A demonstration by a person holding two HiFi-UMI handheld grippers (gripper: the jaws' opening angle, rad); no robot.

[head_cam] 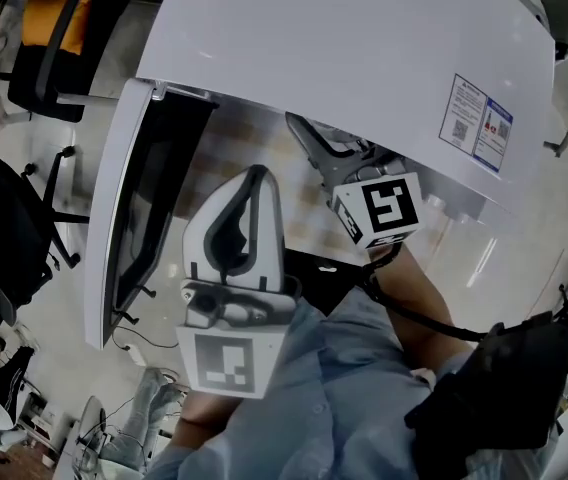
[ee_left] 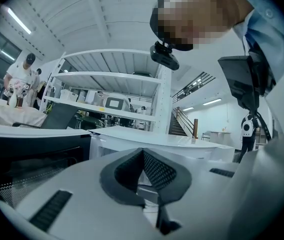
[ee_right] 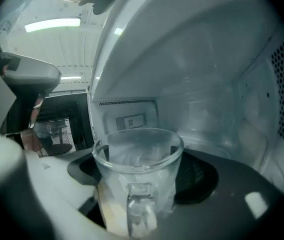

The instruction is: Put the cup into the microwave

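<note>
1. Holding the cup (ee_right: 138, 164) in the right gripper (head_cam: 314, 143): its jaws stand wide with a pad on either side of the clear glass wall. The cup is upright, its handle faces the gripper's camera, and it looks empty.
2. We note the microwave (head_cam: 364, 58) door (head_cam: 124, 228) swung wide at the left edge of the opening. We judge the door-opening step done.
3. We place the cup under the cavity roof, near the cavity's front edge and closer to the left wall (ee_right: 127, 120) than to the right. The back wall (ee_right: 207, 104) lies well beyond it. We cannot tell whether the base touches the cavity floor, because the jaws and the glass hide it.
4. We read the left gripper (head_cam: 252, 183) as closed, tips together with nothing between them. It hangs outside the cavity, in front of the opening and beside the door, touching nothing.
5. Our judgement is that the task is past halfway, with the cup grasped and at the cavity's mouth.
6. What we judge is left:
   - carry the cup toward the centre of the cavity floor
   - set it down upright
   - part the jaws and draw the right gripper out past the front edge
</note>
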